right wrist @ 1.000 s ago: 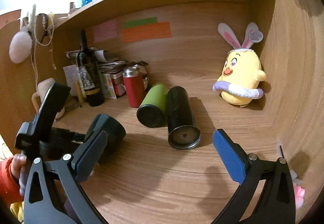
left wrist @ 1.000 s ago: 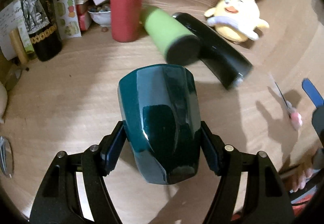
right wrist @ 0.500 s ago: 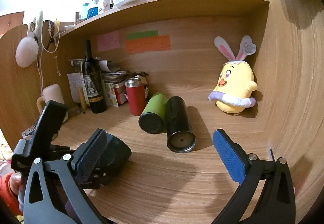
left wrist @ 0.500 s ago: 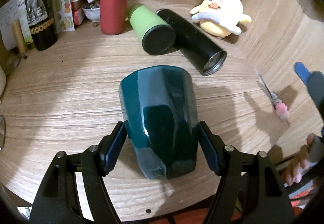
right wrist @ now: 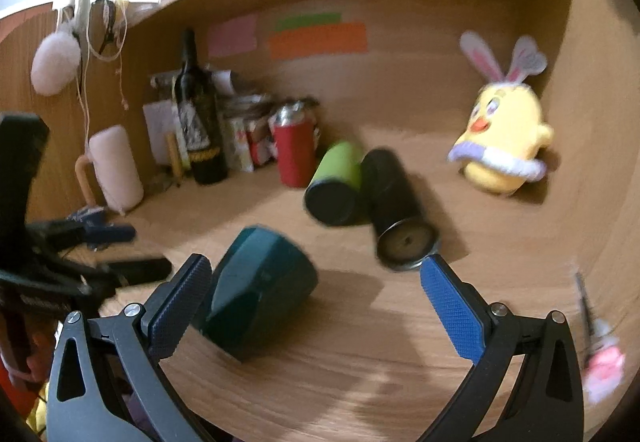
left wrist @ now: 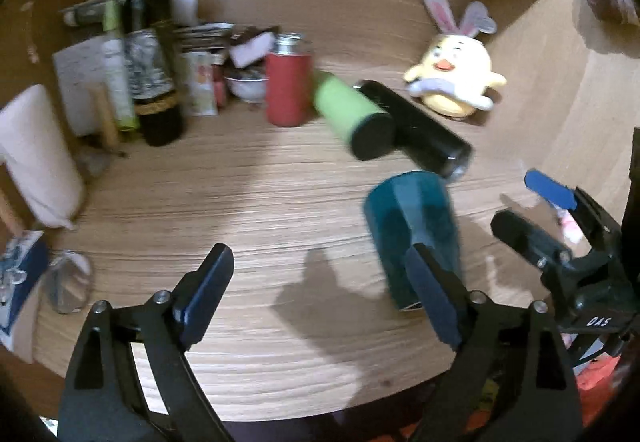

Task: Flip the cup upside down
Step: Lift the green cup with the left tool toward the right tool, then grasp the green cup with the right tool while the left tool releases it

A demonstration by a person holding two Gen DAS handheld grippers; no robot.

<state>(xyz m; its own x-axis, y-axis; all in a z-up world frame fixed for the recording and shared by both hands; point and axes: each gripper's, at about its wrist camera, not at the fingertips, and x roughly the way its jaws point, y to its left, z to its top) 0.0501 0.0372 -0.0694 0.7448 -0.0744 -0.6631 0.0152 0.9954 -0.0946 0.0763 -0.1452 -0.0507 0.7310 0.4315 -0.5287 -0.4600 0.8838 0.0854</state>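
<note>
Standing outside my spread left gripper (left wrist: 320, 294), beside its right finger, the glossy teal faceted cup (left wrist: 414, 230) rests free; my right gripper (right wrist: 316, 306) is spread too.

Lying flasks (left wrist: 400, 122) crowd behind cup (left wrist: 412, 226).

Left tool (left wrist: 320, 298): jaws wide apart, nothing between the pads, fingers rising from the lower left and lower right of its own view. In the right wrist view it shows at the left edge (right wrist: 116, 254), blurred, fingers pointing toward frame centre. Right tool (right wrist: 316, 306): jaws also wide apart, pads clear of any contact. In the left wrist view it sits at the right edge (left wrist: 532, 210), one blue pad up, dark finger below.
</note>
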